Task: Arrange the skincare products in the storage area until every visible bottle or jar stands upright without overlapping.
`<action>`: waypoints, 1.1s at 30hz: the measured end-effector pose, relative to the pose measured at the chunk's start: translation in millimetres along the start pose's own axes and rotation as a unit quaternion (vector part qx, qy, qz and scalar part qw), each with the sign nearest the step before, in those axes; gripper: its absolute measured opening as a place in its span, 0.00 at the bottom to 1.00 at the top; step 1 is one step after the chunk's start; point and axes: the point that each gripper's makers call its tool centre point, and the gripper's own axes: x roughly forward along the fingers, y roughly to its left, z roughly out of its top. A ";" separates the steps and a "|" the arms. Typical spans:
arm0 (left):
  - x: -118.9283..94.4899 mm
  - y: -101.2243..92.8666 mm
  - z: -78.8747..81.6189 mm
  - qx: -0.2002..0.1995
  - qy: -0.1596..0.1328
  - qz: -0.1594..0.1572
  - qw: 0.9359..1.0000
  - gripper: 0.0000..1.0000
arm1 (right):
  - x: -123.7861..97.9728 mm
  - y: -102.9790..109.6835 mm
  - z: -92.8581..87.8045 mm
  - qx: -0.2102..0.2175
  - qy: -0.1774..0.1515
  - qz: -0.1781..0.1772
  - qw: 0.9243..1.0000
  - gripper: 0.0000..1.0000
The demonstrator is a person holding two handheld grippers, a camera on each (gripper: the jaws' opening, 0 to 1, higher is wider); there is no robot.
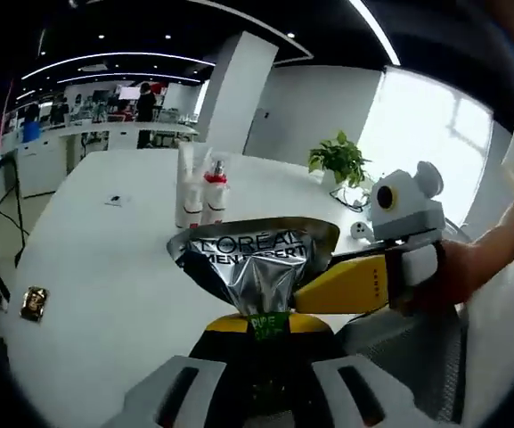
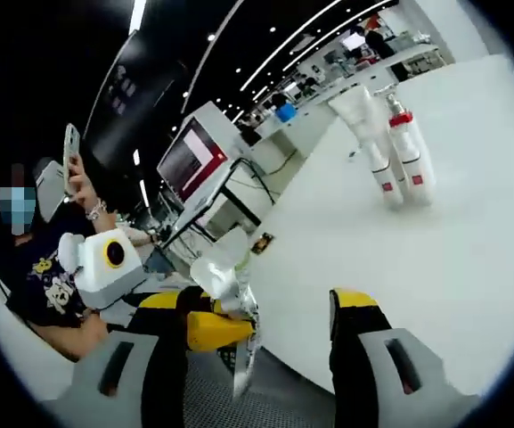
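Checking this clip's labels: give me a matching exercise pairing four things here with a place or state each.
Things:
1. silver pouch
2. two bottles
3. potted plant
4. right gripper

Places or states:
A. upright, side by side, mid-table
B. far table edge, by the window
C. held off the table in the left gripper's jaws
D. yellow-tipped, next to the pouch

Pairs: 1-C, 2-A, 3-B, 4-D

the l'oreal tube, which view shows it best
The left gripper view: the silver tube faces the camera with its lettering readable, pinched by the left gripper. The right gripper view shows it edge-on and blurred.
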 end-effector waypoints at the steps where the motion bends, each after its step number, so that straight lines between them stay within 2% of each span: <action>1: 0.1 -1.7 -0.5 0.010 0.002 -0.002 1.000 0.12 | 0.8 0.5 -0.9 -0.005 0.001 -0.001 1.000 0.57; 4: 1.6 -7.3 -6.8 0.035 0.018 -0.005 0.999 0.12 | 1.9 5.1 -7.6 -0.020 0.014 0.004 1.000 0.50; 5: 2.1 -8.4 -7.2 0.051 0.019 -0.006 0.998 0.12 | 1.3 6.7 -9.5 -0.022 0.020 0.007 1.000 0.44; 7: 3.1 -10.3 -8.9 0.056 0.022 -0.007 0.998 0.13 | 0.4 7.8 -11.8 -0.026 0.028 0.009 0.999 0.31; 10: 4.4 -9.3 -13.0 0.068 0.033 -0.002 0.997 0.13 | -1.0 11.8 -11.2 -0.015 0.028 0.019 0.999 0.21; 17: 5.8 -10.1 -15.6 0.076 0.040 -0.002 0.996 0.15 | -5.9 10.4 -10.9 -0.002 0.028 0.018 0.999 0.15; 21: 7.3 -10.1 -15.8 0.084 0.040 0.000 0.996 0.20 | -7.2 10.1 -8.8 -0.015 0.024 0.017 0.999 0.12; 26: 9.1 -11.2 -16.0 0.082 0.040 -0.007 0.996 0.29 | -9.2 6.1 -7.3 -0.013 0.023 0.019 0.999 0.07; 31: 11.3 -16.4 -13.5 0.089 0.031 -0.017 0.995 0.49 | -12.9 2.0 -2.1 -0.003 0.012 0.018 1.000 0.02; 33: 11.3 -16.5 -13.6 0.100 0.031 -0.019 0.994 0.51 | -13.1 0.2 -1.2 -0.002 0.011 0.018 1.000 0.01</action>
